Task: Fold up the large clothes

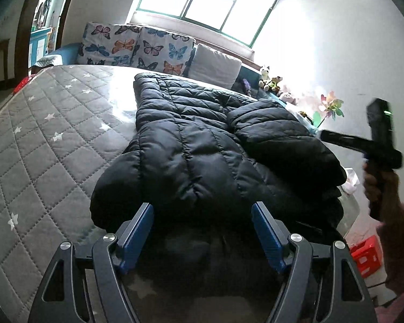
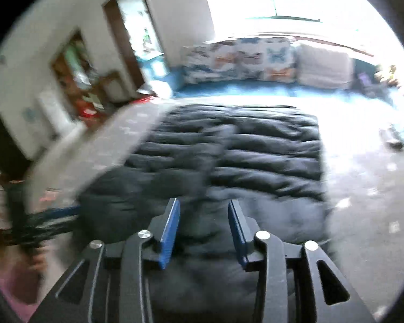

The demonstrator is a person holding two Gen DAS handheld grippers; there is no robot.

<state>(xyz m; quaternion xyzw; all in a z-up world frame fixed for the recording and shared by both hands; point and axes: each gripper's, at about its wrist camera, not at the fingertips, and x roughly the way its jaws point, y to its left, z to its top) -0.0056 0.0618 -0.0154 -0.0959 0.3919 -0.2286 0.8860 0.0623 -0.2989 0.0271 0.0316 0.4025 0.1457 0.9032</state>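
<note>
A black puffer jacket (image 1: 202, 145) is lying on the bed (image 1: 40, 140), on the grey quilted cover with small white stars. It is lying flat and lengthwise, reaching away toward the pillows. One sleeve (image 1: 280, 134) is lying folded over the body of the jacket, on the right side in the left wrist view. In the right wrist view the jacket (image 2: 256, 156) is looking blurred, but its quilted rows are still showing.

The left tool (image 1: 202, 228) is hanging just above the near end of the jacket. Its blue pads are standing wide apart and nothing is sitting between them. The right tool (image 2: 204, 228) is pointing down at the near part of the jacket too; its pads are standing partly apart, and they are pinching nothing. The same right tool (image 1: 363, 142) is showing at the right edge of the left wrist view, off the edge of the jacket, with a hand (image 1: 377, 185) in a pink sleeve gripping its handle.

Behind the jacket, butterfly-print pillows (image 1: 137, 45) and a plain grey pillow (image 1: 215, 64) are leaning at the head of the bed under a bright window (image 1: 207, 0). Some soft toys (image 1: 272, 80) and a colourful pinwheel (image 1: 331, 106) are sitting near the right corner. A red box (image 1: 366, 253) is standing on the floor beside the bed.
</note>
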